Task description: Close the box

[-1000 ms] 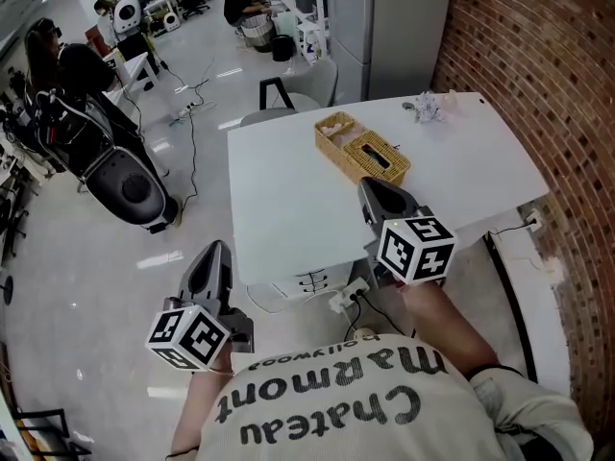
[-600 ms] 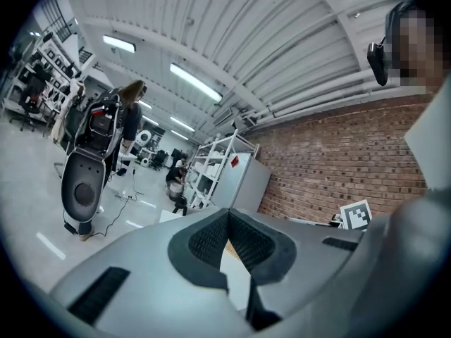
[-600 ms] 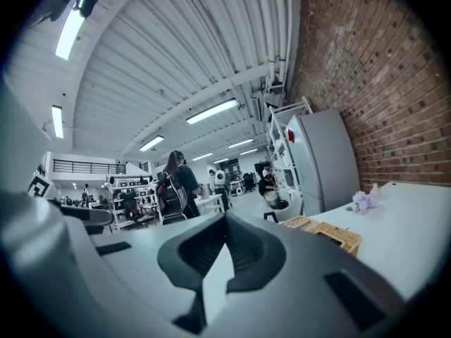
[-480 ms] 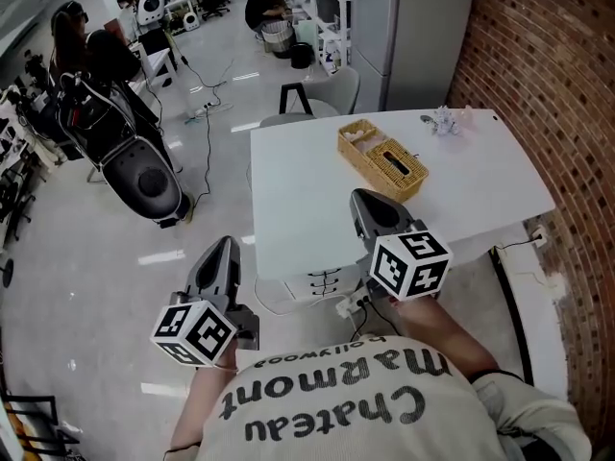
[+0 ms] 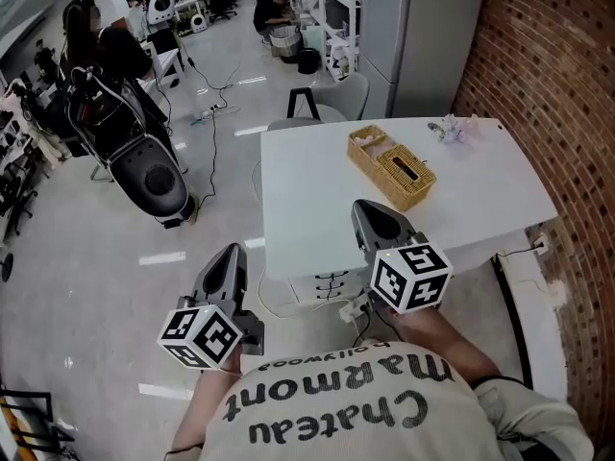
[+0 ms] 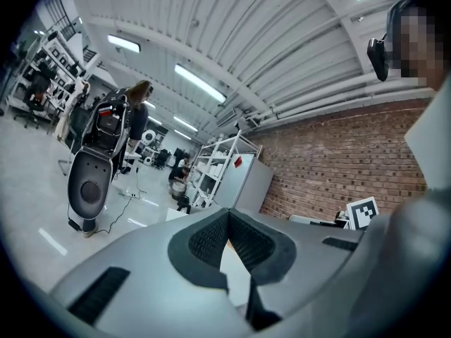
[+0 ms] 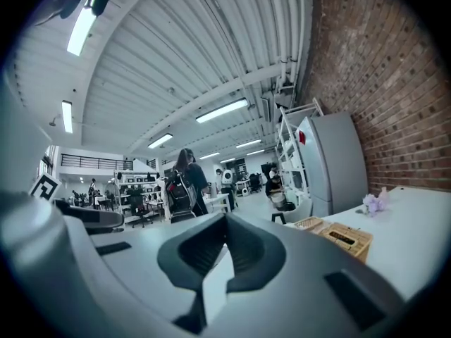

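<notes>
The tan woven wicker box (image 5: 391, 166) lies in the upper middle of the head view on the white rectangular table (image 5: 307, 200), with a slot in its top at the lower-right end and an open compartment at the upper-left end. Below it at the frame's centre, the right gripper (image 5: 366, 208) is level over the table's near edge, well apart from the box, its jaws pressed together on nothing. At lower left the left gripper (image 5: 230, 254) is over the pale glossy floor (image 5: 86, 286), jaws likewise together and empty.

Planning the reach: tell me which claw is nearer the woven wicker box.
Right. The right claw is at the white table's near edge, short of the woven wicker box; the left claw is over the floor, farther back.
</notes>
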{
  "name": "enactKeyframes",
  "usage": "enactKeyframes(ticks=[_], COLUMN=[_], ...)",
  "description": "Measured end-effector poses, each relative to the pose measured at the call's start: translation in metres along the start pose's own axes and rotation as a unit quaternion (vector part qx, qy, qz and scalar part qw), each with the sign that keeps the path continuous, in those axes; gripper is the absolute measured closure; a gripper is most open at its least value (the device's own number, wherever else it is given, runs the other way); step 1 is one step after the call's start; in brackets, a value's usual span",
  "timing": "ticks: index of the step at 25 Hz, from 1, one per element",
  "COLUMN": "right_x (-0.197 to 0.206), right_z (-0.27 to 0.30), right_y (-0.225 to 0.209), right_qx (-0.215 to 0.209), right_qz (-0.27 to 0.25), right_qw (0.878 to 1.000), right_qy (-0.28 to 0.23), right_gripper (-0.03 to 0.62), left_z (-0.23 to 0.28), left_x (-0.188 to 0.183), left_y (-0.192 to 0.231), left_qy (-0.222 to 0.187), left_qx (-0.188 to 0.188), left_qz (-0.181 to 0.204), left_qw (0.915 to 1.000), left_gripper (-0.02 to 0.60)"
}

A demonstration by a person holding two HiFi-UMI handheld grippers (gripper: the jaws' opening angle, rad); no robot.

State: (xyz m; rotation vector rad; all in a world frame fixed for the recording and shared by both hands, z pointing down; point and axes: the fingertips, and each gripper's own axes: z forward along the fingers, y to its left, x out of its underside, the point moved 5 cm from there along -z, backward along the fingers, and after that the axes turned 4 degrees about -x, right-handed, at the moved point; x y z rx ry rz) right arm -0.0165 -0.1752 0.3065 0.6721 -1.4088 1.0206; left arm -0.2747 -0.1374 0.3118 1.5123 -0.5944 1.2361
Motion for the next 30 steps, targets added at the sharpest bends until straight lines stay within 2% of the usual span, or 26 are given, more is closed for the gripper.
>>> enactKeyframes(ticks=[23, 30], right_x=[0.016, 0.016], right_z=[-0.003, 0.000], right_y=[0.018, 0.021], right_qx=[0.019, 0.019], right_qz=[0.000, -0.001], right_qw=[1.000, 1.000], right_qy=[0.016, 0.017], right_gripper=[0.592, 0.592], left_z=[-0.015, -0.014], left_x=[-0.004, -0.005], left_y=[0.019, 0.021], left_qy=[0.009, 0.007], left_qx=[0.011, 0.012], left_qz=[-0.006, 0.004], left_qw=[0.9999, 0.9999], left_gripper=[0.580, 0.580])
